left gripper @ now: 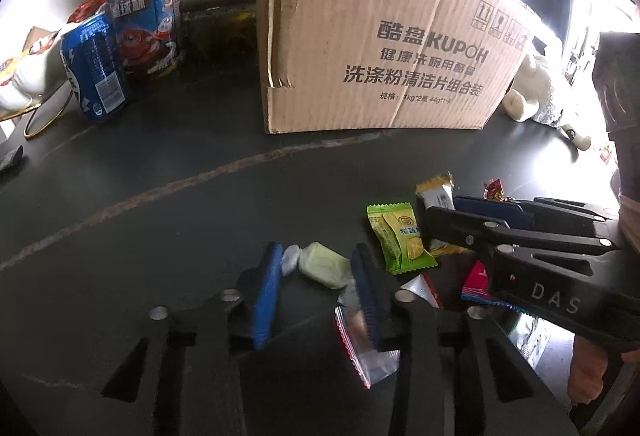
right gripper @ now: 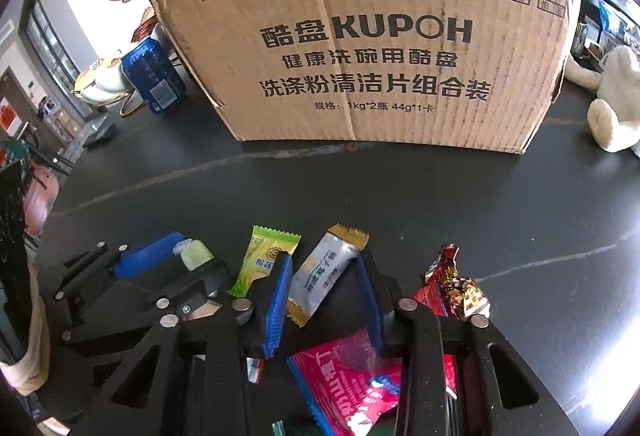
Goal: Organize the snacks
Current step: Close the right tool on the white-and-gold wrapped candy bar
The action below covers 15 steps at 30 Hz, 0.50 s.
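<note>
pale green candy [left gripper: 323, 264] twist-wrapped, between spread left gripper [left gripper: 316, 276] fingers.

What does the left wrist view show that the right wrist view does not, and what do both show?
Only the left wrist view shows the blue snack box beside the can. Only the right wrist view shows the whole pink packet under the open right gripper. Both show the cardboard box, the blue can, the green packet and the pale green candy between the open left gripper's fingers.
</note>
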Each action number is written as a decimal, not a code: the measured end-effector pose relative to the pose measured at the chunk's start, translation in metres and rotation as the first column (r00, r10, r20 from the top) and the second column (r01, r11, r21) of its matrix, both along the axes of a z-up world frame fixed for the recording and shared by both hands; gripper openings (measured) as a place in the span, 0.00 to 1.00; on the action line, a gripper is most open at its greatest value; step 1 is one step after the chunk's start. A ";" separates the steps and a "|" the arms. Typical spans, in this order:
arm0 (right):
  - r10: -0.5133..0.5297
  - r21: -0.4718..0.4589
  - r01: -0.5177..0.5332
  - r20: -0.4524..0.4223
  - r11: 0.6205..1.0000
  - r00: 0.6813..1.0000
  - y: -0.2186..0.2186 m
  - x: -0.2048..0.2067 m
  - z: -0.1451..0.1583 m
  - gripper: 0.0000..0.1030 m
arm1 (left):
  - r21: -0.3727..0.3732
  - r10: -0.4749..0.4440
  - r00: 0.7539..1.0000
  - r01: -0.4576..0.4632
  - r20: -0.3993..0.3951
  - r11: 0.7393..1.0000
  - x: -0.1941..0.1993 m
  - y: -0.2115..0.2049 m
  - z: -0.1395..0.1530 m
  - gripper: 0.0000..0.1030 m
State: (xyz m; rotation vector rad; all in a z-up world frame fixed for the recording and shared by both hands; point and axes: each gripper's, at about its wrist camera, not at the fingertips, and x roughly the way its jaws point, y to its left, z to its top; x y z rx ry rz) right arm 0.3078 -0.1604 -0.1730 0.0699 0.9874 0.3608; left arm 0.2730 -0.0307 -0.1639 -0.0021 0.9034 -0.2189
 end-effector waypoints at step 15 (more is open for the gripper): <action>-0.029 0.014 0.028 0.038 1.000 0.999 -0.008 0.000 0.005 0.14 | -0.023 0.013 0.997 -0.012 0.073 1.000 -0.002 0.007 0.016 0.26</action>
